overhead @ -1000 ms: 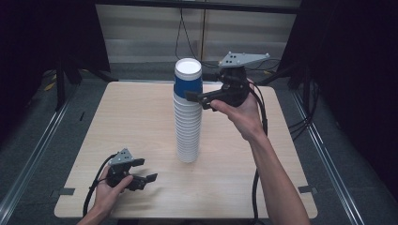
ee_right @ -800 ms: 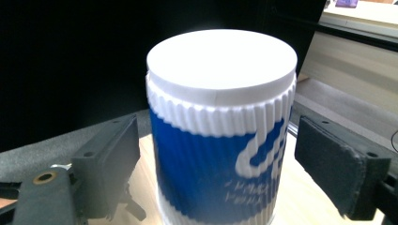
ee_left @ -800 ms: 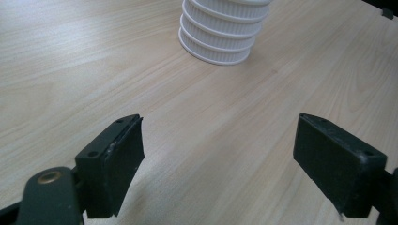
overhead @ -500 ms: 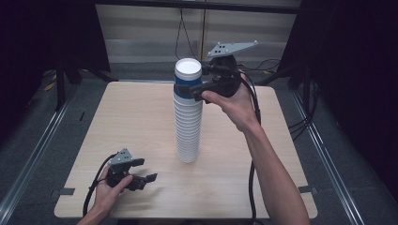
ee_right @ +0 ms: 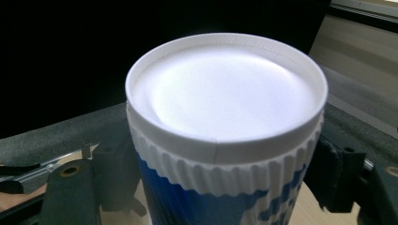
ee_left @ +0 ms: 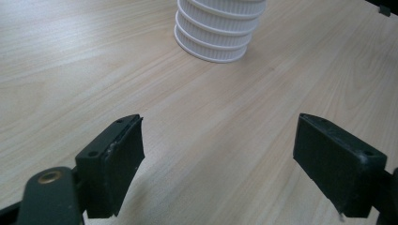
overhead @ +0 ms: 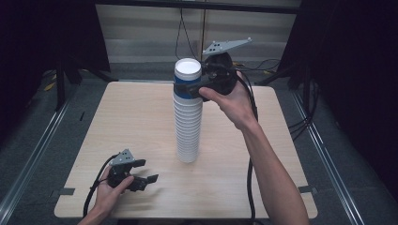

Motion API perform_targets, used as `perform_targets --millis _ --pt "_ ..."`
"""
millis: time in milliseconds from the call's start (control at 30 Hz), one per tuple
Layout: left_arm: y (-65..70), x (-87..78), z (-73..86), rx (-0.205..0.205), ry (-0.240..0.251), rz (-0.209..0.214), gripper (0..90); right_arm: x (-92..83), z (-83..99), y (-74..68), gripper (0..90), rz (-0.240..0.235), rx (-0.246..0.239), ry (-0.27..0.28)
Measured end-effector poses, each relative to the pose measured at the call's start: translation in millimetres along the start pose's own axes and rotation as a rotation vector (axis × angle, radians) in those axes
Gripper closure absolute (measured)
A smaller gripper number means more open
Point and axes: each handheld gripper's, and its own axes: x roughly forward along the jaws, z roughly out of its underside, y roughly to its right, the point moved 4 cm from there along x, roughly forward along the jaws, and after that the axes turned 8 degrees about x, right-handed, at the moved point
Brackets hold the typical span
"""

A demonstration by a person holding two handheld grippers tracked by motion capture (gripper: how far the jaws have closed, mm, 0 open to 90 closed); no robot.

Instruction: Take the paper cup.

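Stack of white ribbed paper cups stood upright near the middle of the light wooden desk, its base ring resting flat on the desk surface. Top cup carried a blue printed band and a white rim; in the right gripper view the same cup sat between the two black jaws, blue pattern below the ribbed collar. Right gripper was held level at the top of the stack, coming in from the right, its grey three-cornered plate pointing up and to the right. Its jaws had just been closing, with the top cup between them, and both pads now lay against the cup's sides, so the gripper was clamped on that cup. Left gripper sat low at the near left of the desk, well apart from the stack, in the person's hand. Its jaws stood wide apart with nothing between them; in the left gripper view bare wood lay between the pads and the foot of the stack stood farther off.
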Motion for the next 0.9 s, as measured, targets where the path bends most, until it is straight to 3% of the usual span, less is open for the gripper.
perform_targets --millis 267,467,900 --pt "-0.1 0.1 0.0 0.003 -0.003 -0.001 16.4 -1.7 -0.8 -0.2 24.5 -0.001 -0.007 0.014" --pt "0.6 -0.3 -0.4 0.003 0.004 0.0 16.4 -4.8 -3.1 0.6 24.6 -0.014 0.014 0.041" --pt "1.6 0.3 -1.5 0.002 0.003 0.003 16.6 -12.2 -9.6 -2.1 24.8 -0.022 0.024 0.127"
